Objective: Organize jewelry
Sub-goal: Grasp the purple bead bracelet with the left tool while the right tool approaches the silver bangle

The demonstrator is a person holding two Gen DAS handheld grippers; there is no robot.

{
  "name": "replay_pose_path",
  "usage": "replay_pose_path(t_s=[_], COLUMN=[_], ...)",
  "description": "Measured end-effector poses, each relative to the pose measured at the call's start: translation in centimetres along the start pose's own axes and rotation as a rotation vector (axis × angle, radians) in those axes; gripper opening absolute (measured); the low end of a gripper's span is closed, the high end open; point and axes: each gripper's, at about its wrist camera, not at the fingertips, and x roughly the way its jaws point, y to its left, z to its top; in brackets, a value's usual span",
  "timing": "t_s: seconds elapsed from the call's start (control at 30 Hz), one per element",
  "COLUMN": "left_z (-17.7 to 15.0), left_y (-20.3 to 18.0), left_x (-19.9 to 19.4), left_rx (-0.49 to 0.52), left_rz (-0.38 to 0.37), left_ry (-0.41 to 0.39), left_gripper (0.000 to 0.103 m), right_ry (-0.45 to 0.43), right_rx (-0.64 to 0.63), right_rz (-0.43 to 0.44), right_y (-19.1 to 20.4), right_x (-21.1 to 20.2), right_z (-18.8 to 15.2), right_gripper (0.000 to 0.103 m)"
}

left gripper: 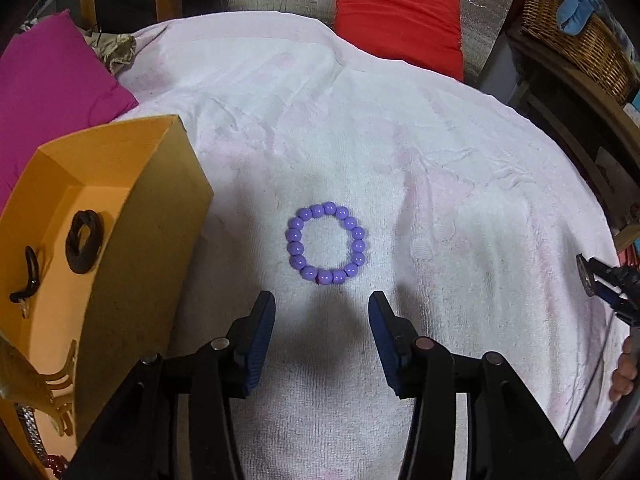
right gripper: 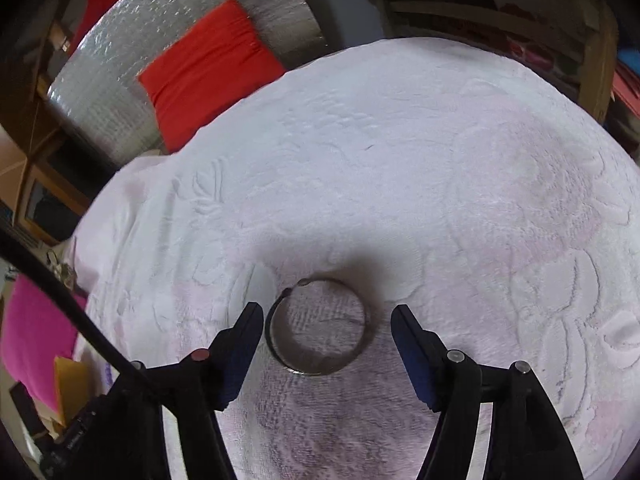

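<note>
A purple bead bracelet (left gripper: 326,243) lies flat on the white towel (left gripper: 440,168), just ahead of my left gripper (left gripper: 322,300), which is open and empty. An orange box (left gripper: 160,208) stands at the left; it holds dark hair ties (left gripper: 83,246), a clip and other pieces. In the right wrist view a silver open bangle (right gripper: 318,326) lies on the towel (right gripper: 400,160) between the fingertips of my right gripper (right gripper: 327,312), which is open around it, not touching. The right gripper also shows at the left wrist view's right edge (left gripper: 600,280).
A magenta cushion (left gripper: 48,92) lies behind the box. A red cushion (left gripper: 396,16) stands at the back against foil sheeting. A wicker basket (left gripper: 576,36) sits on wooden shelving at the right. A hand (left gripper: 624,372) shows at the right edge.
</note>
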Motion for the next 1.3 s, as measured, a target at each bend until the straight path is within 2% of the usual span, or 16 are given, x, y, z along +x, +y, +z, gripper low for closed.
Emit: replay_pose_path(t_s=[0.13,0.27,0.5,0.63,0.87,0.9,0.93,0.97,1.0,1.13,1.2,1.3], left_z=[0.1,0.5,1.8,2.4,3.0,3.0,3.0,3.0,2.9,2.7,2.8,2.7], left_y=[0.3,0.4,-0.2,-0.8,-2.1,-2.2,-2.3,-2.3,-2.2,-2.8,-2.7,-2.2], left_x=[0.5,0.8,2.3,3.2,4.3,4.4,4.4,4.5,4.5,4.2,4.1,3.7], left_rx=[-0.008,-0.03,-0.039,-0.043,-0.017,-0.013,-0.011,-0.015,-0.022,0.001,-0.003,-0.02], left_rz=[-0.015,-0.022,0.026,0.043,0.065,0.068,0.062,0.042,0.025,0.032,0.016,-0.006], left_ry=[0.011,0.002,-0.016,-0.027,-0.046,-0.05,-0.051,-0.045,-0.039,-0.045,-0.038,-0.032], left_gripper=[0.052,0.055,0.057,0.062,0.062,0.056,0.038,0.03,0.023,0.018,0.009,0.009], right_ry=[-0.034,-0.06,-0.048,-0.04,-0.041,-0.041,-0.05,-0.039,-0.025,-0.01,-0.003,0.022], right_rx=[-0.129,-0.142,-0.107,-0.089,-0.086,-0.086,-0.084,-0.086,-0.076,-0.058,-0.057,-0.029], right_rz=[-0.114,-0.17,-0.147,-0.137,-0.131,-0.129,-0.135,-0.133,-0.116,-0.087,-0.075,-0.035], right_y=[2.5,3.1,2.9,2.8,2.8,2.8,2.8,2.8,2.7,2.5,2.4,1.6], right_x=[0.9,0.7,0.8,1.0,0.9,0.9,0.8,0.8,0.9,0.8,0.8,0.6], right_z=[-1.0,-1.6,-1.6,-1.4,-1.5,-1.4,-1.5,-1.4,-1.4,-1.4,-1.2,-0.9], right_gripper=[0.063,0.063,0.062,0.063,0.062,0.062,0.04,0.025,0.019,0.019,0.019,0.019])
